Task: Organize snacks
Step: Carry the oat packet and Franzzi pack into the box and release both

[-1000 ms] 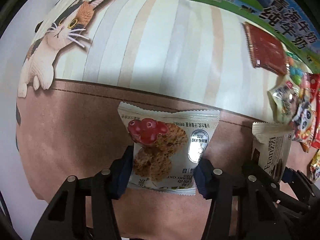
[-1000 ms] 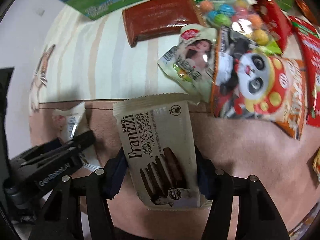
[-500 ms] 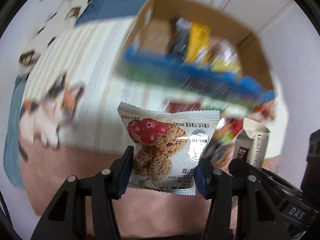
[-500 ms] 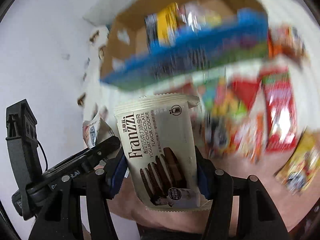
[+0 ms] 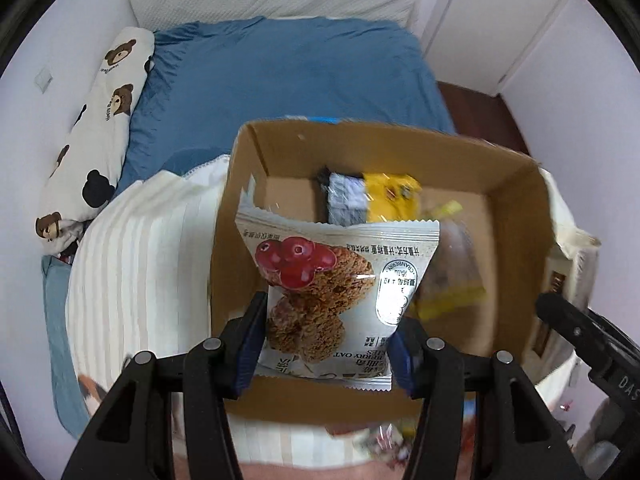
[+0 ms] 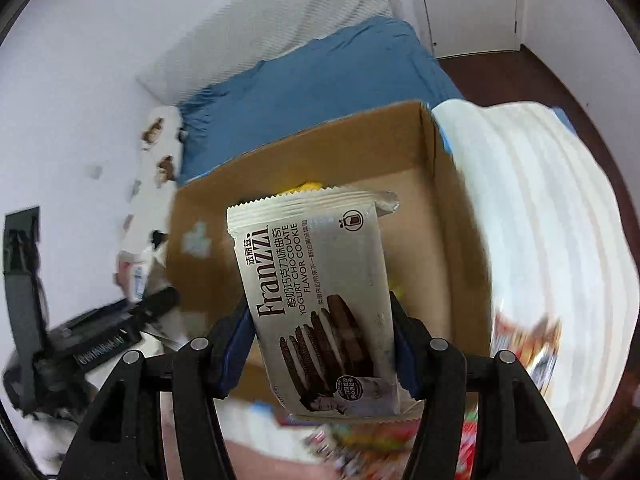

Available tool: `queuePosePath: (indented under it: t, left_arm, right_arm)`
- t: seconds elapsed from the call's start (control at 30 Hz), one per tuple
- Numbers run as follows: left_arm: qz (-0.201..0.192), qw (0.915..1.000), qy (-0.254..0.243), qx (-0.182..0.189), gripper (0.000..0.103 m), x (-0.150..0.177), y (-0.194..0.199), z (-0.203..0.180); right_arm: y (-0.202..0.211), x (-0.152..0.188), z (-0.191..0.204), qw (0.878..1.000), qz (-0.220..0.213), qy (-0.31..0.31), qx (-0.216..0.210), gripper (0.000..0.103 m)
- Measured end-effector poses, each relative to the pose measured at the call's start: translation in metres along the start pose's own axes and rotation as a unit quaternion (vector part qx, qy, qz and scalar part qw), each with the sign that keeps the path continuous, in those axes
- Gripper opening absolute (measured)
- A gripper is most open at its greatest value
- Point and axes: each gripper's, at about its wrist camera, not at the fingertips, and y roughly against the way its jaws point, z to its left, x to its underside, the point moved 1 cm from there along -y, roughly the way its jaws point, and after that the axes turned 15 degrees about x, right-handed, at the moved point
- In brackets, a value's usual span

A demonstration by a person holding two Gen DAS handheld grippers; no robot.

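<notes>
Left gripper (image 5: 326, 340) jaws clamp oat packet (image 5: 336, 300); right gripper (image 6: 320, 344) jaws clamp Franzzi packet (image 6: 316, 300), long axis upright.

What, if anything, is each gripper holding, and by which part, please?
Left gripper: cranberry oat cookie packet, by its lower sides. Right gripper: Franzzi cookie pack, likewise.

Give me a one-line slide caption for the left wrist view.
Left tongs grip a cranberry oat cookie packet over an open cardboard box already holding snacks, on a striped blanket.

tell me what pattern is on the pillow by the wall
White with brown and black bear prints on the pillow; the left wrist view shows it best.
</notes>
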Motion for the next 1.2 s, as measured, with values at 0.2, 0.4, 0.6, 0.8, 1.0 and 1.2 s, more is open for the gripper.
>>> queuePosePath:
  t: [0.2, 0.4, 0.6, 0.8, 1.0, 1.2]
  left_arm:
    - [0.035, 0.9985, 0.018, -0.038, 0.052, -0.046, -0.056, 0.029]
    - [0.061, 0.9961, 0.024, -0.060, 0.052, -0.065, -0.095, 0.042]
    - [0.082, 0.9947, 0.025, -0.057, 0.053, -0.069, -0.115, 0.044]
    - [0.072, 0.9962, 0.036, -0.032, 0.095, -0.070, -0.109, 0.042]
    - [0.060, 0.9975, 0.032, -0.019, 0.096, -0.065, -0.096, 0.036]
    - [0.027, 0.9993, 0.023, -0.012, 0.096, -0.050, -0.068, 0.020]
  right_arm:
    - [-0.051, -0.047, 0.003, 0.998, 0.018, 0.019, 0.048, 0.063]
    - [-0.088, -0.066, 0.000, 0.997, 0.029, 0.014, 0.076, 0.063]
    - [-0.119, -0.075, 0.003, 0.992, 0.030, 0.014, 0.123, 0.068]
    - [-0.127, -0.074, 0.017, 0.990, 0.043, 0.031, 0.130, 0.100]
    - [-0.126, -0.067, 0.017, 0.992, 0.051, 0.029, 0.116, 0.100]
    - [-0.110, -0.049, 0.017, 0.994, 0.047, 0.024, 0.101, 0.100]
